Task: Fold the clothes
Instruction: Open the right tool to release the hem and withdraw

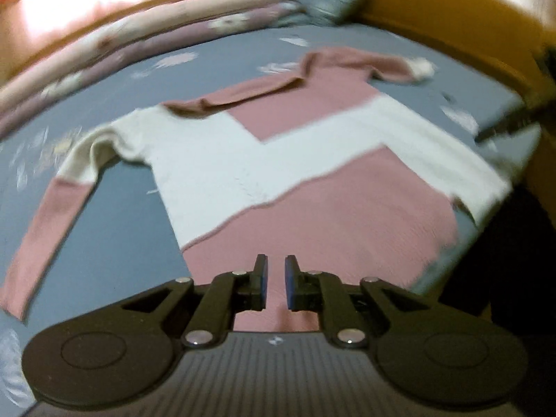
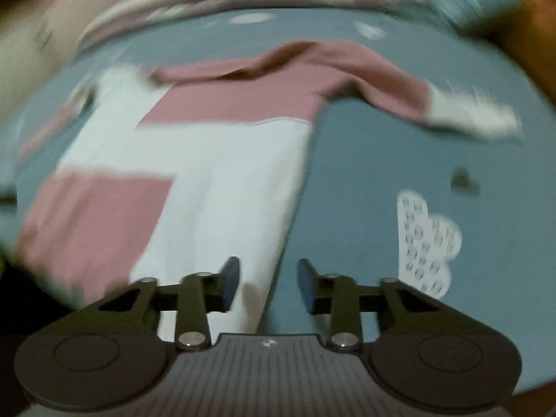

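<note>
Both tongs, left point(image 1: 276, 283) and right point(image 2: 269, 285), released, empty above blurred sweater point(image 1: 278, 160), far sleeve cuff smeared.

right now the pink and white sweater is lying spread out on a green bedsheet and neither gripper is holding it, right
Not quite: the bedsheet is blue-grey, not green, as the left wrist view shows. The rest holds: the sweater lies spread out, and neither the left gripper nor the right gripper holds it.
</note>
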Tool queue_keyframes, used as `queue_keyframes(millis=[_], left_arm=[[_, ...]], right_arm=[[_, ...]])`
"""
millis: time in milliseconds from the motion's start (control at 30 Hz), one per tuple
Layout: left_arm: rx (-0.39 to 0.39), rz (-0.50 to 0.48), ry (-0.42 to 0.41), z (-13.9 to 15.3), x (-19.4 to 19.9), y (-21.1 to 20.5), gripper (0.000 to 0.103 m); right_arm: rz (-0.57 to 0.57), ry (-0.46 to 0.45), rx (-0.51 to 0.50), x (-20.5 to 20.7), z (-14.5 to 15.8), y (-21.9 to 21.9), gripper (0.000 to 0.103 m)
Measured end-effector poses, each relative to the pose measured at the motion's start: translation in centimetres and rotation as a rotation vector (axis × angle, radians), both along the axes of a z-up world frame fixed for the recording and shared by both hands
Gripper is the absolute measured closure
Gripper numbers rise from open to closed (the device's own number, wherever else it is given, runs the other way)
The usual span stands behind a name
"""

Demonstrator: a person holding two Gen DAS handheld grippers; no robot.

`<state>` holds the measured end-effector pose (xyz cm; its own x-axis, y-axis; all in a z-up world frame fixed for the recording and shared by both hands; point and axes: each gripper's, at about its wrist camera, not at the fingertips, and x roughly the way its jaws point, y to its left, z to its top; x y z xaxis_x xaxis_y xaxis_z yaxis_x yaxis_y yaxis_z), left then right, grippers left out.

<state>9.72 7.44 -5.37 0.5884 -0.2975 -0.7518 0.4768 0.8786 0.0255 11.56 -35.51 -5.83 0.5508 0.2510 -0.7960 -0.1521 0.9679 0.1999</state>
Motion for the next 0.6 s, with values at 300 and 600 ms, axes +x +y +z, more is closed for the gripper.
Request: queue_keyframes(millis=[300, 600], left_arm=[[0.009, 0.042, 0.124, -4.5, 1.9, -2.6, 0.091], [-0.008, 0.082, 0.132, -4.9, 1.6, -2.5, 0.089]], right_arm=[[-0.104, -0.001, 0.042, -0.2, -3.6, 0.7, 0.082], [-0.159, -0.029, 0.106, -3.5, -3.8, 1.1, 0.081]])
